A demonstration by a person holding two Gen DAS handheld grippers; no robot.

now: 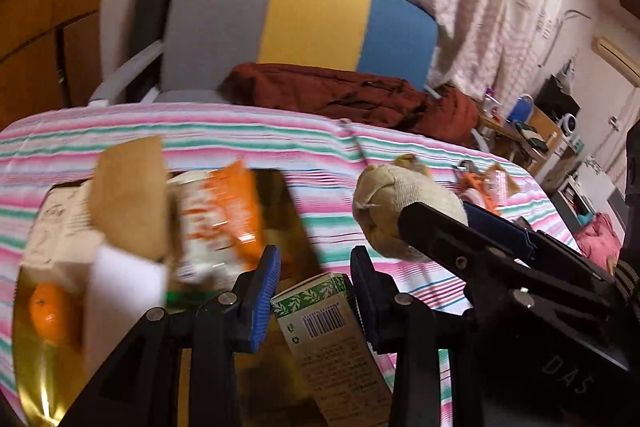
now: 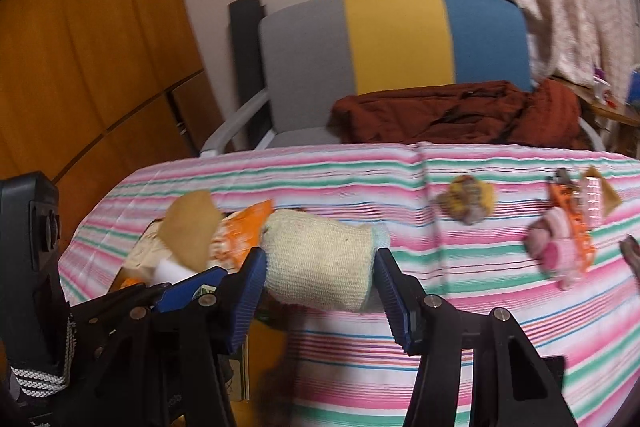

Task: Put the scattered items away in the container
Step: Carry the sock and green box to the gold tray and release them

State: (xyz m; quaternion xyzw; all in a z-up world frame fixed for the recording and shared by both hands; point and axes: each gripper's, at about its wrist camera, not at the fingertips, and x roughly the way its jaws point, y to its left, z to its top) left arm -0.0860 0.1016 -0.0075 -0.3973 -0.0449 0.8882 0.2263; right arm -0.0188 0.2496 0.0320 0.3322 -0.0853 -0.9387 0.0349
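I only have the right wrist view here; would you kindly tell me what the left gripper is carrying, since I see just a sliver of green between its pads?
Observer: The left gripper is shut on a small carton with a green leaf pattern and a barcode.
Operator: Thank you. Is anything in the container that my view hides?
Observer: Yes, an orange fruit lies in the gold container, beside a white box.
Operator: And how does my rolled sock look from there?
Observer: The right gripper holds the rolled sock level, its folded end toward the container.
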